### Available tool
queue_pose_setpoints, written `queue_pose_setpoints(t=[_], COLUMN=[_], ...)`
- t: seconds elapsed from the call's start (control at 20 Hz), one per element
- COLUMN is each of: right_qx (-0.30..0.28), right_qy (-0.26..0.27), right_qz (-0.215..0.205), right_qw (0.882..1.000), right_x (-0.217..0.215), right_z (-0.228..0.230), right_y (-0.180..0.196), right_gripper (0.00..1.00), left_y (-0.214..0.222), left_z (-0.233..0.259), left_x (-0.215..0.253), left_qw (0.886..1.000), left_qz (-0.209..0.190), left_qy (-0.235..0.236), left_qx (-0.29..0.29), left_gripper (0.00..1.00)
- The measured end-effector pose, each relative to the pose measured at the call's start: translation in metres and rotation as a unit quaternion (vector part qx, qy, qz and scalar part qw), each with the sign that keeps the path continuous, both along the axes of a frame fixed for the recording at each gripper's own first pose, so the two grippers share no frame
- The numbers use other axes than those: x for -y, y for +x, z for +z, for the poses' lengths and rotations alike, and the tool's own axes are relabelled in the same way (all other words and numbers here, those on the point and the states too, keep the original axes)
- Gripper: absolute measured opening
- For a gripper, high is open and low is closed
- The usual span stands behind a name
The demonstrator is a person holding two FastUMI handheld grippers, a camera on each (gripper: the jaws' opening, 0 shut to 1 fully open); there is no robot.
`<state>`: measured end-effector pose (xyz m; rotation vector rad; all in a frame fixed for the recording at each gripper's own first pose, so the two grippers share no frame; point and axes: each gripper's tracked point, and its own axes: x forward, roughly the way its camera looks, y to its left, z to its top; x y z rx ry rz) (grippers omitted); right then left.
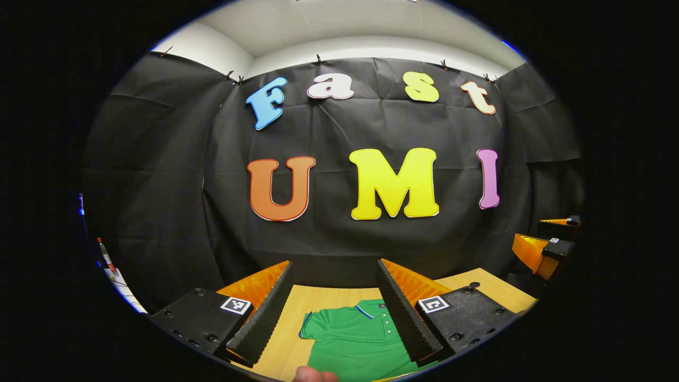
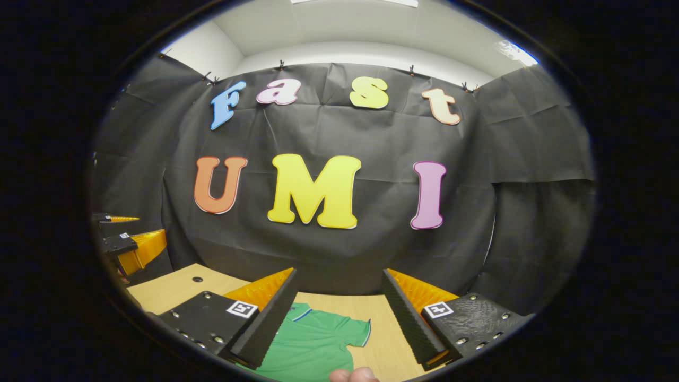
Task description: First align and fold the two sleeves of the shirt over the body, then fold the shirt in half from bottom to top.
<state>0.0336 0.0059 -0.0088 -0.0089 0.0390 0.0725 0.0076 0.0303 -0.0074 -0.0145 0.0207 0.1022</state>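
- Fingertips of the person show at the bottom rim of both views, a thumb tip (image 1: pixel 315 375) in the left gripper view and another (image 2: pixel 354 375) in the right gripper view, each close under the camera.
- Left tongs (image 1: pixel 335 310) stand with their fingers wide apart, holding nothing, raised above the counter (image 1: pixel 329 297); between them lies the green shirt (image 1: pixel 355 339).
- Right tongs (image 2: pixel 339 315) are likewise spread and hold nothing, above the same shirt (image 2: pixel 313 345).
- Shirt lies flat on the wooden counter, collar (image 1: pixel 371 307) toward the black wall, button placket up. Its one short sleeve (image 1: pixel 313 326) spreads out sideways in the left gripper view, the other sleeve (image 2: pixel 356 331) in the right gripper view; neither is folded over the body.
- Each pair of tongs also shows far off at the edge of the other's view (image 1: pixel 546 246) (image 2: pixel 130 244), so they are held well apart.
- My reading: the task stands at its start, with the sleeve fold not yet begun.
- Next move, as I judge it, calls for lowering each pair of tongs to its own sleeve edge, pinching the cloth, and carrying both sleeves inward evenly.
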Motion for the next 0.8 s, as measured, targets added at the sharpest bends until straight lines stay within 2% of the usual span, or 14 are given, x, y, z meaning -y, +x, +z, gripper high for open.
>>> queue_pose_setpoints(t=[0.45, 0.8], right_qx=[-0.034, -0.089], right_qy=[-0.006, -0.001], right_qz=[0.005, -0.007], right_qw=[0.999, 0.996], right_x=[0.021, 0.059], right_z=[-0.026, -0.078], right_y=[0.024, 0.052], right_gripper=[0.98, 0.97], left_y=[0.003, 0.004], left_z=[-0.011, -0.028], left_x=[0.004, 0.010], left_qw=[1.000, 0.999], left_qz=[0.008, 0.011], left_qy=[-0.018, -0.012], left_qx=[-0.008, -0.032], left_gripper=[0.99, 0.99])
